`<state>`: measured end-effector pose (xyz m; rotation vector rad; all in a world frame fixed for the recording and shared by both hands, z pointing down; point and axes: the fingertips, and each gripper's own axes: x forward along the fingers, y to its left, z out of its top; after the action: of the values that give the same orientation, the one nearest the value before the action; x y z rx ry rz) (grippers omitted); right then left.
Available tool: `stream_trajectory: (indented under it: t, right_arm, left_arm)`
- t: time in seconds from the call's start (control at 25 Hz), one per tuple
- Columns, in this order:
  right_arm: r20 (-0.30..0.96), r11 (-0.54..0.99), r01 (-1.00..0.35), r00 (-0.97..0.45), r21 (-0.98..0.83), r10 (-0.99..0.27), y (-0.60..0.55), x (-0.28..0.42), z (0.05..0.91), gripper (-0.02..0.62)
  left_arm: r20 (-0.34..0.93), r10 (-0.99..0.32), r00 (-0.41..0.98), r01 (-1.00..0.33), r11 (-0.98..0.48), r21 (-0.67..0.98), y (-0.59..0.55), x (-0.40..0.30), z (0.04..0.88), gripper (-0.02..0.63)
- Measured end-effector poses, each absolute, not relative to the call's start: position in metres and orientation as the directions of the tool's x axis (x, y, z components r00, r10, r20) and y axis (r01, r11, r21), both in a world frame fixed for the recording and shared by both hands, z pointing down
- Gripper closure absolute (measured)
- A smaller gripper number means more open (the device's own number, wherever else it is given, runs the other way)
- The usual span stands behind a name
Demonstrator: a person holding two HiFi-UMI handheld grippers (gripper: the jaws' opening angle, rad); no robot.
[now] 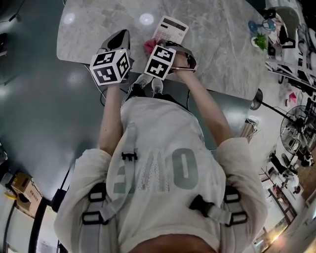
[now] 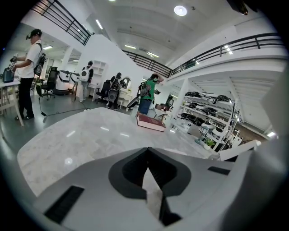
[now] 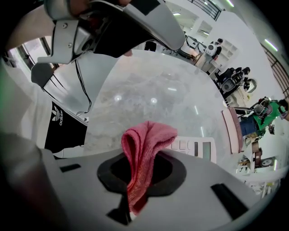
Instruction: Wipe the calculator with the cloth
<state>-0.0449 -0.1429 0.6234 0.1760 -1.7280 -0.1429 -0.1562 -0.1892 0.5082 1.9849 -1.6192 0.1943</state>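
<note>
The right gripper (image 3: 141, 173) pinches the pink cloth (image 3: 146, 135), and the calculator (image 3: 198, 149) lies on the marble table (image 3: 149, 85) just past it, farther from the closed, empty left gripper (image 2: 148, 158).

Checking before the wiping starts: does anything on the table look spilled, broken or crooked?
Nothing stands out. The calculator lies flat on the marble table, and no spill shows near it. The pink cloth hangs folded from the shut right gripper.

Grey marble tabletop (image 1: 227, 54) on glossy grey floor (image 1: 39, 128); white hall with railed balcony (image 2: 244, 44), shelving (image 2: 205, 113), round ceiling light (image 2: 180, 10).
</note>
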Motion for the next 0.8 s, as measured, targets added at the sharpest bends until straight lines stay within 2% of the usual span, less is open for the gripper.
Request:
stream_trajectory:
  t: [0.4,0.6,0.8]
  right_arm:
    - [0.963,0.979,-0.045,-0.173,0.201,-0.205,-0.151,-0.045,0.616,0.538]
    - [0.930,0.948,-0.115,-0.193,0.296,-0.314,-0.201,-0.036,0.580,0.538]
    - [0.858,0.877,-0.264,-0.226,0.401,-0.461,-0.254,-0.013,0.518,0.538]
  left_arm:
    - [0.442,-0.858,0.262,-0.940,-0.124,0.317,-0.195,-0.155,0.502,0.586]
    - [0.406,-0.875,0.264,-0.945,-0.151,0.290,-0.210,-0.152,0.482,0.586]
    - [0.334,-0.899,0.282,-0.949,-0.210,0.235,-0.231,-0.140,0.436,0.586]
